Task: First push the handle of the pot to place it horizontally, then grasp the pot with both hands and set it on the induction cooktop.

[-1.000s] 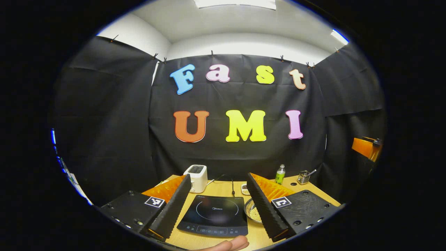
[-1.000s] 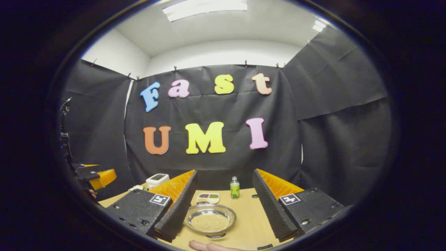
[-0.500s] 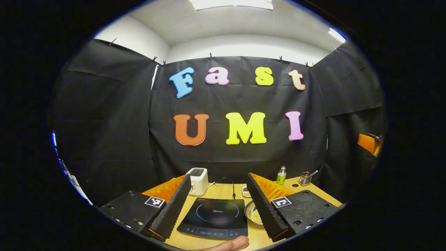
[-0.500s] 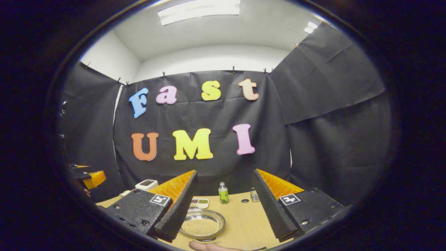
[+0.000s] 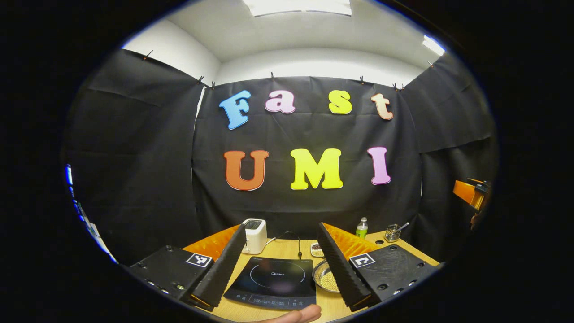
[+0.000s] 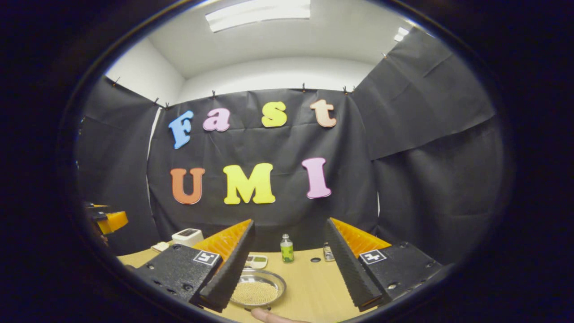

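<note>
A shallow metal pot (image 5: 326, 279) holding pale grains sits on the wooden table just right of the black induction cooktop (image 5: 273, 280). My left gripper (image 5: 281, 226) hovers open over the table's near side, and the cooktop lies between its fingers. My right gripper (image 6: 287, 224) is open as well, with the pot (image 6: 256, 290) low beside its left finger. The pot's handle is hard to make out. The right gripper (image 5: 468, 193) also shows at the far right of the left gripper view, and the left gripper (image 6: 105, 220) at the far left of the right gripper view.
At the back of the table (image 6: 314, 287) stand a white toaster (image 5: 254, 235), a green bottle (image 5: 361, 227), a mesh utensil holder (image 5: 392, 231) and a small divided dish (image 6: 258, 260). A fingertip (image 5: 296, 315) shows at the bottom edge.
Both grippers have drifted slightly while staying open. In the right gripper view the pot has slid lower and to the left. Nothing on the table has been touched.
</note>
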Motion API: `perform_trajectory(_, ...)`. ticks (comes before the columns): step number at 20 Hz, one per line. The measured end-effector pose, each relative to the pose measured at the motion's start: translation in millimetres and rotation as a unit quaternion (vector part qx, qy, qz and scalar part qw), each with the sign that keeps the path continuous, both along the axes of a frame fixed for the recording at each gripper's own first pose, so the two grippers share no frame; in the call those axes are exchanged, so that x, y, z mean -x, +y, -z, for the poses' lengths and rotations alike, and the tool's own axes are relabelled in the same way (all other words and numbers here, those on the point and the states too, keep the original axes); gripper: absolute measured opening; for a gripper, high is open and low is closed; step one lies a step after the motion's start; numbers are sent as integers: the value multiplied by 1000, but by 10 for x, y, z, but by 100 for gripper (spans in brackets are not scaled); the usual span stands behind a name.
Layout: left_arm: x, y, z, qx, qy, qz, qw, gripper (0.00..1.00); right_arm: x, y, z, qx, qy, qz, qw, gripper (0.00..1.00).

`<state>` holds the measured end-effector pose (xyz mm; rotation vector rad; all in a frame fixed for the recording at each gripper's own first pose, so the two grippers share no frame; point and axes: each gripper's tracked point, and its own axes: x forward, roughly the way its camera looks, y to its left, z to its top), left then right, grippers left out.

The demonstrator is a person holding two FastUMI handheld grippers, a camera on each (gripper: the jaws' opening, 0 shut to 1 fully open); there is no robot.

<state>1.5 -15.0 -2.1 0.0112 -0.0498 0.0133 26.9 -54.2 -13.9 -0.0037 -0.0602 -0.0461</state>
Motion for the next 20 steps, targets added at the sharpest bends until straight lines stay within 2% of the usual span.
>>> perform_trajectory(3,10,-83,92,-7,8,8,1000,95,-123,132,214,-25,16,-35,999,91)
perform_trajectory(5,35,-170,155,-18,10,14,1000,95,-219,175,443,-39,43,-52,997,73)
perform_trajectory(6,48,-216,192,-23,9,15,1000,95,-254,221,547,-41,56,-61,996,54)
perform_trajectory(7,61,-247,242,-29,12,16,999,95,-285,299,635,-41,66,-74,994,41)
perform_trajectory(8,82,-284,301,-34,15,16,999,95,-317,402,744,-32,77,-94,992,17)
perform_trajectory(9,112,-328,334,-37,17,17,999,95,-329,474,898,-17,94,-107,990,16)
perform_trajectory(10,144,-372,354,-41,15,18,999,95,-332,512,1012,-6,102,-110,989,0)
perform_trajectory(12,213,-415,380,-45,9,19,999,96,-331,562,1204,10,109,-107,988,0)
perform_trajectory(13,235,-421,393,-45,7,18,999,96,-310,599,1333,14,111,-106,988,4)
perform_trajectory(15,300,-416,427,-39,5,15,999,96,-308,677,1571,3,123,-106,987,0)
perform_trajectory(20,421,-328,323,-33,-10,7,999,96,-365,780,2297,4,190,-130,973,4)
